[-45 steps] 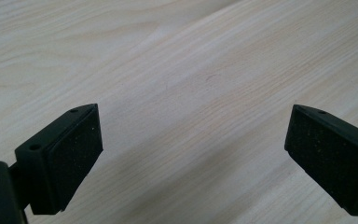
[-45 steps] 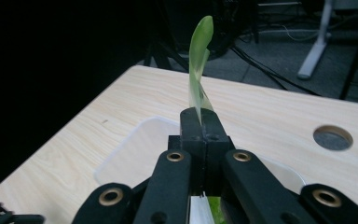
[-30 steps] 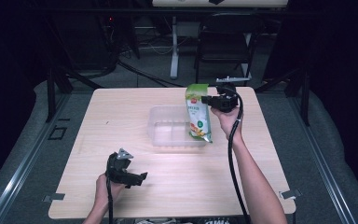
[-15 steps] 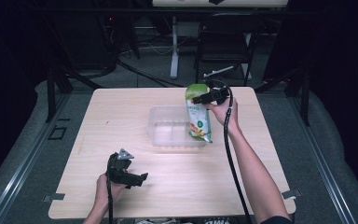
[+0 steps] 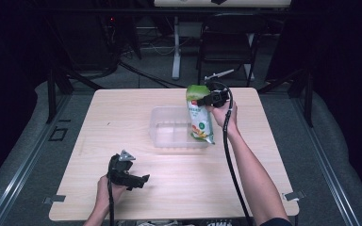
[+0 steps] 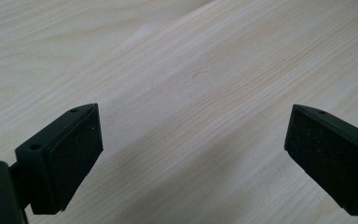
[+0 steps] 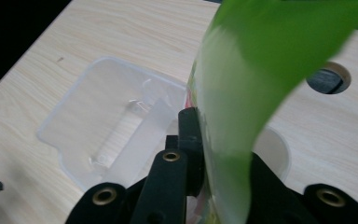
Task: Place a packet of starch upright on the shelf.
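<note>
Black and idle, the left gripper sits in the lower left of the high view, resting on the wooden table in the person's left hand. Its own view shows the 2 pads standing wide apart with nothing but bare pale wood grain between them. Against the pictures from 1 second and half a second ago it has not shifted at all.

Toward the middle of the high view lies the clear plastic container, a shallow open tub, apparently empty.

At the tub's right edge hangs the green snack pouch, pinched near its green top by the right gripper, whose jaws are closed on the pouch. In the right gripper view the pouch's green top rises between the black jaws, with the tub below and to the left. Over the last second the right hand has drawn slightly left, so the gripper now sits closer over the tub's right rim, and the pouch's lower end hangs at that rim, partly over the inside.

This suggests the pouch is being carried into the tub and is nearly there; lowering and release seem to remain. Whether its bottom already touches the tub cannot be told.
</note>
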Demonstrator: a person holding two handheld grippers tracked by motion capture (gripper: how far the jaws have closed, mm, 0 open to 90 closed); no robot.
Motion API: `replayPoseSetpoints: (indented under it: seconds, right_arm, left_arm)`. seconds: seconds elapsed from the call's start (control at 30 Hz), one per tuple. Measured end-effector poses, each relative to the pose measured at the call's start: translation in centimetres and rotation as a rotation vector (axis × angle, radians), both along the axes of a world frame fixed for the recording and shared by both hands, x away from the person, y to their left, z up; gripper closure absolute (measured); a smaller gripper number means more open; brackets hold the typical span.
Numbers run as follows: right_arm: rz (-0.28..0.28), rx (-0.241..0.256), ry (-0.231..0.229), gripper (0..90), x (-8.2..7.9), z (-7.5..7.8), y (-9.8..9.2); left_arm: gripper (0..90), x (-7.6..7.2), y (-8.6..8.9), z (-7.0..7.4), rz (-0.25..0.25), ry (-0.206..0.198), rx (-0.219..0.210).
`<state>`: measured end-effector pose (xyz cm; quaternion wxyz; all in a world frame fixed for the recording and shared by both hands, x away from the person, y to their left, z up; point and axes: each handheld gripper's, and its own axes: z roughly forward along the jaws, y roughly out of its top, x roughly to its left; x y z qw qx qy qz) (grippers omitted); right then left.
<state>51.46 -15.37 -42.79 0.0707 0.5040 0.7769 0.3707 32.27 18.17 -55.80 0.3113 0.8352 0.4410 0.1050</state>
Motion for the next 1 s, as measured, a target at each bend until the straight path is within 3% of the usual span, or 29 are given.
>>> replayPoseSetpoints:
  seconds: [0.2, 0.53, 1.0]
  right_arm:
    - [0.006, 0.062, -0.031, 90.0, -1.4, 0.2, -0.3]
    - [-0.038, 0.154, -0.154, 90.0, -3.7, 0.9, -0.6]
    - [-0.080, 0.194, -0.260, 90.0, -4.5, 0.3, -0.3]
  left_arm:
    - [4.1, 0.0, 0.1, 0.1, -0.004, -0.004, 0.004]
    - [4.2, 0.0, 0.1, 0.1, -0.001, -0.006, 0.002]
    - [4.2, 0.0, 0.0, 0.1, -0.004, -0.006, 0.002]
